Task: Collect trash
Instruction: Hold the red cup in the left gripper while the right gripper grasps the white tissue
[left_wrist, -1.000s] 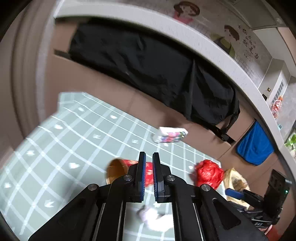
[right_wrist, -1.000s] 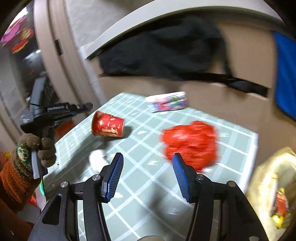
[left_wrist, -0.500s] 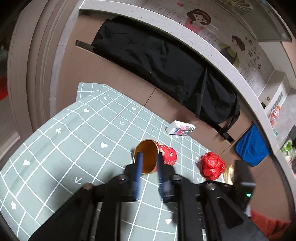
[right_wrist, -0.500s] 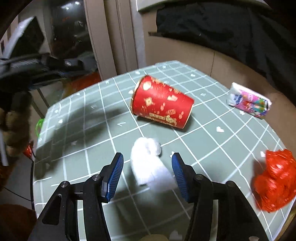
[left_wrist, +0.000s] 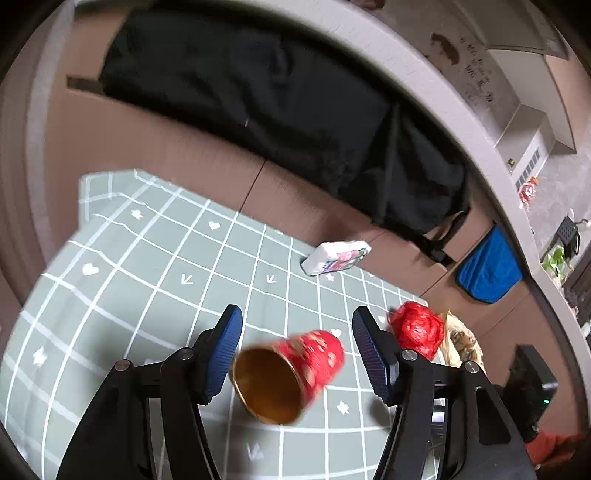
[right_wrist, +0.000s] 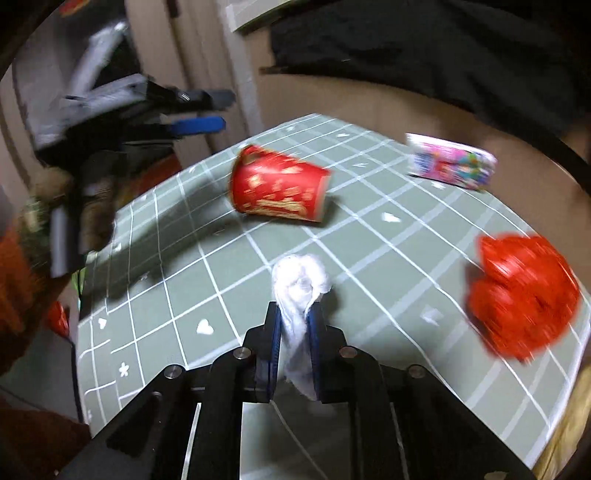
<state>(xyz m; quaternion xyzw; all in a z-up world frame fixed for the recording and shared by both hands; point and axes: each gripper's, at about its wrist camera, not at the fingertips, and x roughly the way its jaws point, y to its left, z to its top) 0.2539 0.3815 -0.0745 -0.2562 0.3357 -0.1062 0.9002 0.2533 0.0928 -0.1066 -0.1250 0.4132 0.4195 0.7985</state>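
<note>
Right gripper (right_wrist: 293, 332): jaws closed on the white crumpled tissue (right_wrist: 300, 284), which bulges out ahead of the blue pads and trails down between them. Whether it is lifted off the green grid tablecloth (right_wrist: 369, 236) or only pinched against it cannot be told from the right wrist view.

Left gripper (left_wrist: 297, 350): jaws spread wide, holding nothing. The red paper cup (left_wrist: 291, 373) lies on its side between the two fingers, open mouth toward the camera, touching neither pad as far as can be seen.

Other trash on the table: a crumpled red plastic bag (right_wrist: 524, 295) near the right edge, and a small printed tissue pack (right_wrist: 450, 162) at the far edge, against the brown bench back (left_wrist: 147, 147). A yellowish bag (left_wrist: 460, 339) sits just beyond the table corner, beside the red bag; it appears to hold rubbish and is judged the likely collection point.

Step in hand: tissue secured by the right; cup being lined up by the left.

Next move, as judged: the left jaws need to close across the cup wall with light pressure, since thin paper will crush or roll away. The right should carry the tissue over to the yellowish bag before it lets go
</note>
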